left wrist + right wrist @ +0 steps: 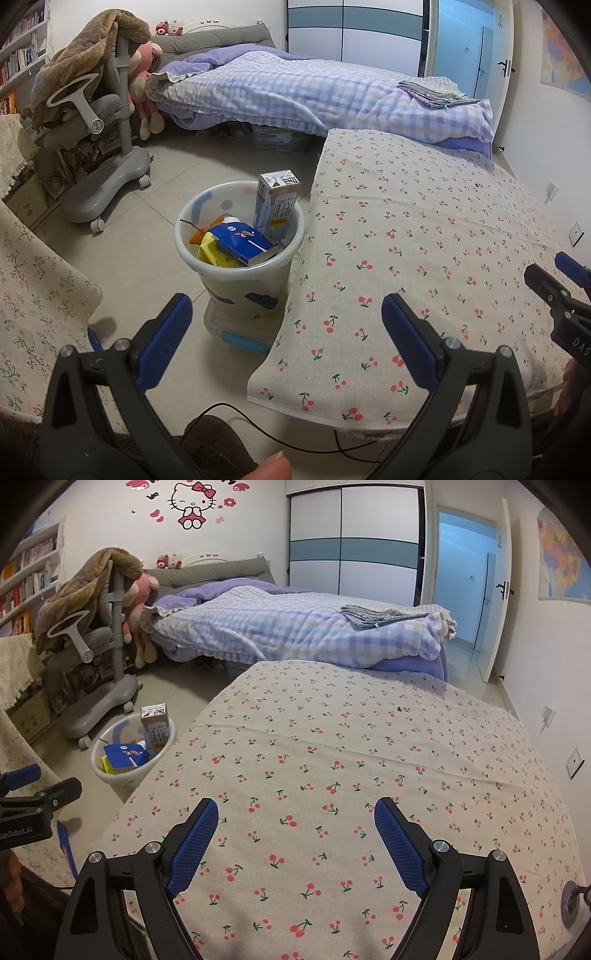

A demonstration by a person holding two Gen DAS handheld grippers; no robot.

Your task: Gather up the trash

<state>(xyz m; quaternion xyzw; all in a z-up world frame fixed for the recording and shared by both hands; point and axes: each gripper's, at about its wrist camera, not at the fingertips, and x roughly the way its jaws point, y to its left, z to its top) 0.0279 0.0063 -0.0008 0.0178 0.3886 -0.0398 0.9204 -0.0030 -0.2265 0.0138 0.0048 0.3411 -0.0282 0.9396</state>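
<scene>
A: We note the bin (240,254), pale with blue patches, on the floor (147,251) against the left edge of the cherry-print bench (424,240). It holds a tall milk carton (275,206) standing upright above the rim, a blue carton (240,245) lying tilted, and a yellow pack (212,253).

B: And our grippers?

A: We see the left gripper (286,314) angled down, one finger over the floor and one over the bench edge, fingers wide, nothing between them. The right gripper (295,819) is above the bench cloth, fingers (195,845) wide, empty.
</scene>
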